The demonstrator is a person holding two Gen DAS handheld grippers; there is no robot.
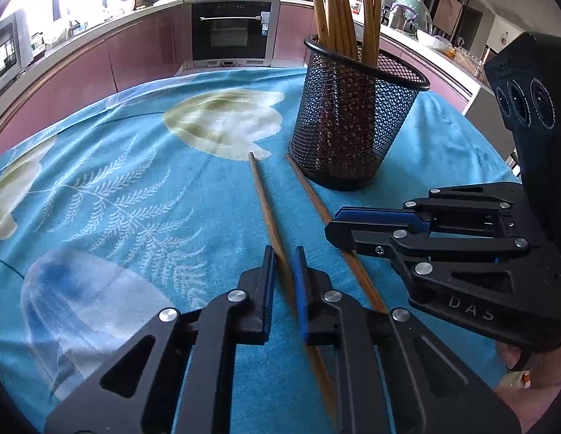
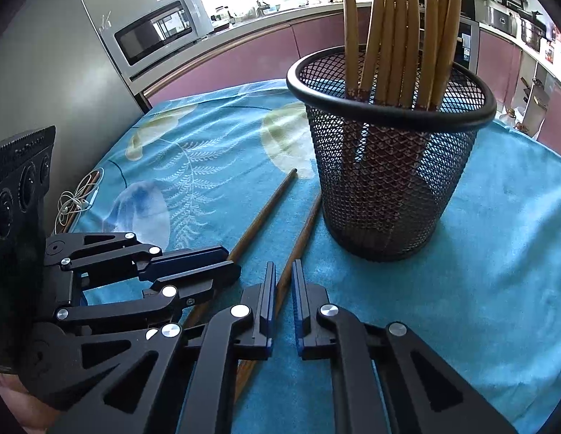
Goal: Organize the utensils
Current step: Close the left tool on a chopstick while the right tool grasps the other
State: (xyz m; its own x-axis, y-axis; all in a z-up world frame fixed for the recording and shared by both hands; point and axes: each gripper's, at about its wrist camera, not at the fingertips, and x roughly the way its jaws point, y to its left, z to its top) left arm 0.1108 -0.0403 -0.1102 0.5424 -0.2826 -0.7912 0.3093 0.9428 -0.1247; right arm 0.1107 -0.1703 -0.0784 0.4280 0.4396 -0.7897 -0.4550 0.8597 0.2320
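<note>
The left gripper is pinching the left chopstick between nearly closed jaws, taking it toward its near end, and the right gripper is doing the same with the right chopstick, its jaws pressing in on the shaft. Both sticks are lying flat on the blue cloth covering the bench, side by side but apart, their far tips pointing toward the mesh holder, which is standing just beyond them and already carrying a bundle of chopsticks. The sticks are looking light, stiff and smooth, so each is likely rolling or pivoting easily in a narrow pinch; gripping nearer the middle would probably be steadying the tilt into the holder.
</note>
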